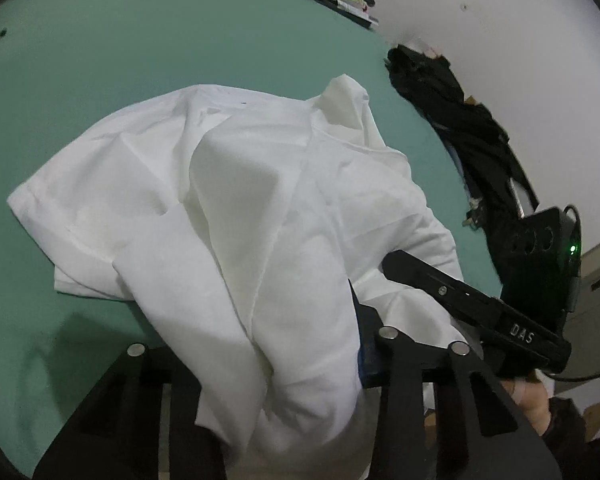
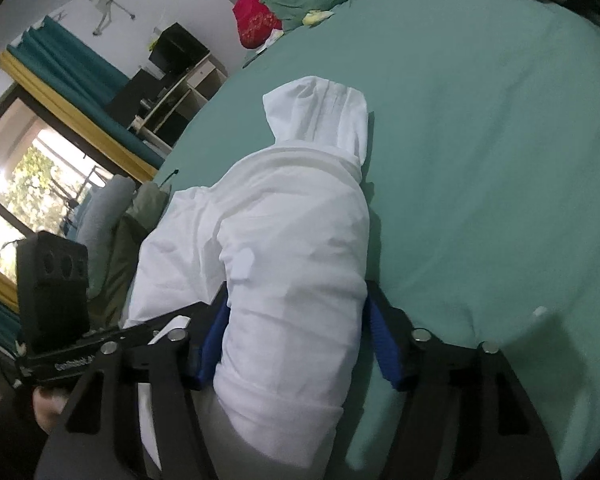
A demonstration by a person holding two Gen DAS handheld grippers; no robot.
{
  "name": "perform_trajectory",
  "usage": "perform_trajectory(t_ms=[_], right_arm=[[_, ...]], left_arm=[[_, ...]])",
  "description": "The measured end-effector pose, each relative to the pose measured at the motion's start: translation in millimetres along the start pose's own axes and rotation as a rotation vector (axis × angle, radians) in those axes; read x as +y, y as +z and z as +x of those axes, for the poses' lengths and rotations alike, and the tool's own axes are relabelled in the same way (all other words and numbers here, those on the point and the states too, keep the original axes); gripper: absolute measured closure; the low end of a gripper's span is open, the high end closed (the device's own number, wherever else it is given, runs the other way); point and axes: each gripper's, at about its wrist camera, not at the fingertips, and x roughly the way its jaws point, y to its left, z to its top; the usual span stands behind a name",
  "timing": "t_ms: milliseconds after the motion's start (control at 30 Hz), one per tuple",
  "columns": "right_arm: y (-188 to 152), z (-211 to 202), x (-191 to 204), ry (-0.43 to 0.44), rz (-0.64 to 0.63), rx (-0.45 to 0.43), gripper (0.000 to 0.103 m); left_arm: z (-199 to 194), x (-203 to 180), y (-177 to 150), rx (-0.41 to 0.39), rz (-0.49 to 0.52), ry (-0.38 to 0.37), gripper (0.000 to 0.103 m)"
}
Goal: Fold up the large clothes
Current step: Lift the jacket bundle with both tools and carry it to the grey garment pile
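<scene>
White shirt [image 1: 236, 208], bunched on the green bed sheet [image 1: 140, 60], running lengthwise away from my tongs, its near end draped between my right gripper [image 2: 296, 344]'s parted jaws and covering my left gripper [image 1: 284, 368], grip undeterminable.

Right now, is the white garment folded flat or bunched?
Bunched: the white garment lies rumpled on the green sheet, draping over both tongs.
</scene>
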Motion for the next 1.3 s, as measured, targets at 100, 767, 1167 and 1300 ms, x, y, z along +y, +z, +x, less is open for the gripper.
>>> perform_trajectory(t_ms=[100,767,1167,1300], right_arm=[[-0.6,-4.1,-4.7,0.054,0.041,-0.005,0.059],[8.7,-71.2,64.5,0.113,-0.127,-0.216,0.069],[31.2,-91.8,135.3,0.152,-0.250,-0.305,0.069],[40.5,-78.0,171.6,0.188,-0.304,-0.310,0.069]], left_arm=[[-8.4,11.1,-3.7,-0.013,-0.042,-0.042,0.071],[-90.5,-34.6,9.4,-0.175,0.091,-0.102,0.080],[-170.6,-33.2,20.5,-0.339,0.129,-0.153,0.080],[-208.8,-12.8,28.5,-0.395,0.145,-0.128,0.080]])
